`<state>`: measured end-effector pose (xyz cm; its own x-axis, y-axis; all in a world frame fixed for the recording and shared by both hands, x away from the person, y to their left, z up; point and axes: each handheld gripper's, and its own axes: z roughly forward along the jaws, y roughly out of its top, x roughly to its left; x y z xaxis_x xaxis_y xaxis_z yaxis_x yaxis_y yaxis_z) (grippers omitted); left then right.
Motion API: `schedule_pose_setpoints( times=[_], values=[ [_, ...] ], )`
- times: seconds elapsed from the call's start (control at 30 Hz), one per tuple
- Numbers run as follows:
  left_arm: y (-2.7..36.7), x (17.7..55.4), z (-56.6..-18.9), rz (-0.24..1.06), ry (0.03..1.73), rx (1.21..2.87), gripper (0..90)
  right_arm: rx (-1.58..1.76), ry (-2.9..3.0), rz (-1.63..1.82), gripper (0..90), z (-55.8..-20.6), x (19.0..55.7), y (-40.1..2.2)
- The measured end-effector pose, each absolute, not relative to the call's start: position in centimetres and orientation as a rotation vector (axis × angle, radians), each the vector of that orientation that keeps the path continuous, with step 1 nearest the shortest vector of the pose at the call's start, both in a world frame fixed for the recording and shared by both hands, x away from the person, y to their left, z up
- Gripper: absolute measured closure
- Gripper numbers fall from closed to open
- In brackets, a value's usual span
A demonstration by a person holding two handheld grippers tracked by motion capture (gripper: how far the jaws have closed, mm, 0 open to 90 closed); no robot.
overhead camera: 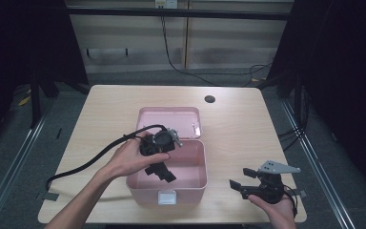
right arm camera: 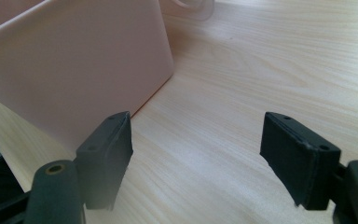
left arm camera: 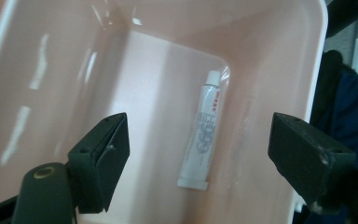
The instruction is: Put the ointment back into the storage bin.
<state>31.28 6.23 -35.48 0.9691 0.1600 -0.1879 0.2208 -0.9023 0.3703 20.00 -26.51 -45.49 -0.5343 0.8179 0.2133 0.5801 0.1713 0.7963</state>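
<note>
Left tongs (overhead camera: pixel 164 175) gape wide, empty, tilted down into the open pink box (overhead camera: pixel 193 183) mid-desk (overhead camera: pixel 238 124), above a white tube (left arm camera: pixel 201 135) lying flat on the box floor near one wall, while right tongs (overhead camera: pixel 242 180) sit spread and empty just right of the box.

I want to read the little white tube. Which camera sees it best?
The left gripper view: the tube lies in plain sight on the pink box's floor, between the open jaws. In the high view the left gripper hangs over the box.
</note>
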Motion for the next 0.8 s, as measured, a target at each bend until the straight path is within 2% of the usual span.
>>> schedule_pose_setpoints(
  times=[0.37,0.73,0.8],
  values=[
    [9.1,31.5,-34.9,-0.201,0.348,2.653,20.7,1.348,2.184,1.295,24.9,-45.5,20.0,-26.5],
    [12.6,31.0,-33.1,-0.078,0.345,2.570,20.7,1.355,2.179,1.293,24.9,-45.5,20.0,-26.5],
    [13.1,31.0,-33.2,-0.087,0.374,2.539,20.4,1.356,2.180,1.293,24.9,-45.5,20.0,-26.5]
  ],
)
